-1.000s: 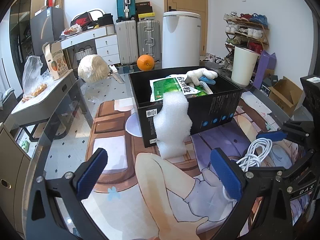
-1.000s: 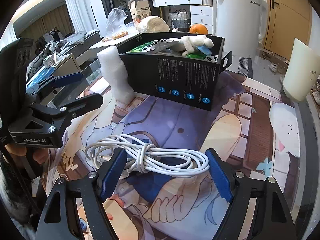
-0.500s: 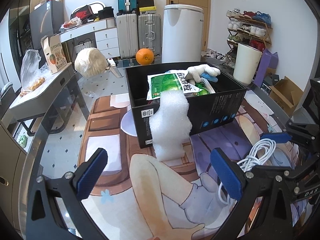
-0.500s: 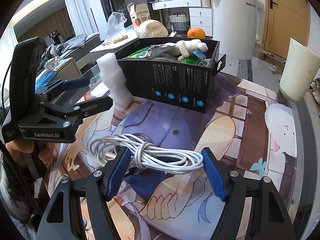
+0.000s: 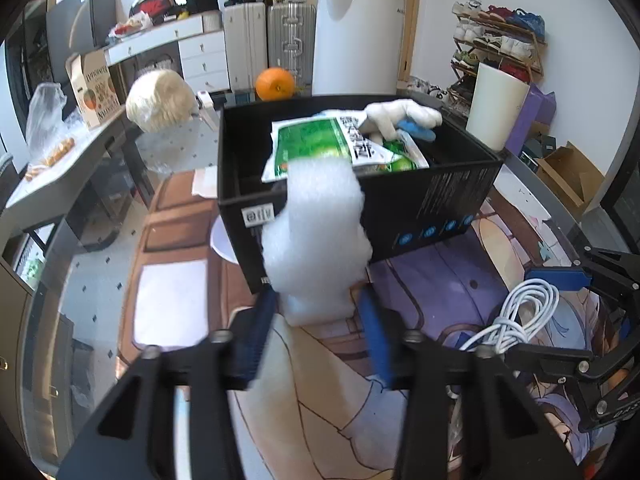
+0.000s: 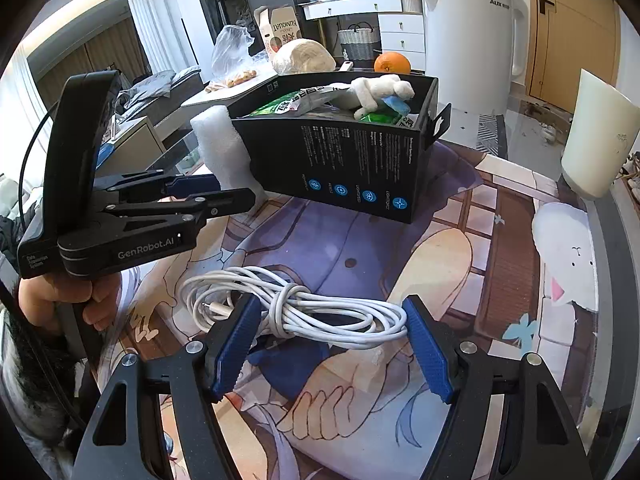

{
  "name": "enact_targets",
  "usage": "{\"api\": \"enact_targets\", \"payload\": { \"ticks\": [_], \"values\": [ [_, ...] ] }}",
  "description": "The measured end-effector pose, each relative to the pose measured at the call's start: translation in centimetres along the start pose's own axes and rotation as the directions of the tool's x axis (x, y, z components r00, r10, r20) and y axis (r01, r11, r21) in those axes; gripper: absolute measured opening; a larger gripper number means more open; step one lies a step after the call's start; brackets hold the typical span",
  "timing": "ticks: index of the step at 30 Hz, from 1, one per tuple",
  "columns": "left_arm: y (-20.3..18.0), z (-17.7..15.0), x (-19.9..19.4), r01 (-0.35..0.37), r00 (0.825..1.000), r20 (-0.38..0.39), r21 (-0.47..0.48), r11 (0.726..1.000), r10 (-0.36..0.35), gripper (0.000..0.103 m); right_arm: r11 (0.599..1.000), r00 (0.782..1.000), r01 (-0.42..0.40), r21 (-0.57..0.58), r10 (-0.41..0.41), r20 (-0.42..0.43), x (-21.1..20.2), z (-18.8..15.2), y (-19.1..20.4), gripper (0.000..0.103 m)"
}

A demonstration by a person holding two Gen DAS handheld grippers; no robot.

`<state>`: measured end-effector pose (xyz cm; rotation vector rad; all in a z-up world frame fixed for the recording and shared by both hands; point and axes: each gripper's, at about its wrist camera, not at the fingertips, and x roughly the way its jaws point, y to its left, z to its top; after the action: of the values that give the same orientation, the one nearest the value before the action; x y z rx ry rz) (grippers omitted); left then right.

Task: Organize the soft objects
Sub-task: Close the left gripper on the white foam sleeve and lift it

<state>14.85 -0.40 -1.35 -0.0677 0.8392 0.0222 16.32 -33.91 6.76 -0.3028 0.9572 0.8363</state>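
A white foam block (image 5: pixel 316 240) stands against the front of a black box (image 5: pixel 432 204); it also shows in the right wrist view (image 6: pixel 218 148). My left gripper (image 5: pixel 318 334) has its blue pads closed against the block's base. The black box (image 6: pixel 352 168) holds a green packet (image 5: pixel 320 144) and a white plush toy (image 5: pixel 400 116). My right gripper (image 6: pixel 330 344) is open around a coiled white cable (image 6: pixel 304 308) lying on the printed mat. The cable also shows in the left wrist view (image 5: pixel 516 312).
A white cup (image 6: pixel 596 140) stands at the right of the table. An orange (image 5: pixel 275 83) and a wrapped round loaf (image 5: pixel 160 100) sit behind the box. A white bin (image 5: pixel 358 36), suitcases and a shoe rack stand farther back.
My left gripper has moved forward and its fingers have closed from wide open onto the foam block's base. My right gripper has narrowed a little around the cable.
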Motion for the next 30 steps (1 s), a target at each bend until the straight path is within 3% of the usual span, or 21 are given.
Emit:
{"api": "enact_targets", "payload": {
  "ticks": [16,30],
  "values": [
    [0.6,-0.3,-2.4,0.047,0.996,0.075,-0.004,0.999,-0.046,0.032,1.0,1.0,-0.01,0.016,0.01,-0.003,0.5,0.0,-0.3,0.074],
    [1.3,-0.2,-4.3,0.043,0.992,0.121,-0.011,0.999,-0.041,0.032,1.0,0.999,-0.016,0.002,0.016,0.037,-1.0,0.0,-0.2,0.066]
  ]
}}
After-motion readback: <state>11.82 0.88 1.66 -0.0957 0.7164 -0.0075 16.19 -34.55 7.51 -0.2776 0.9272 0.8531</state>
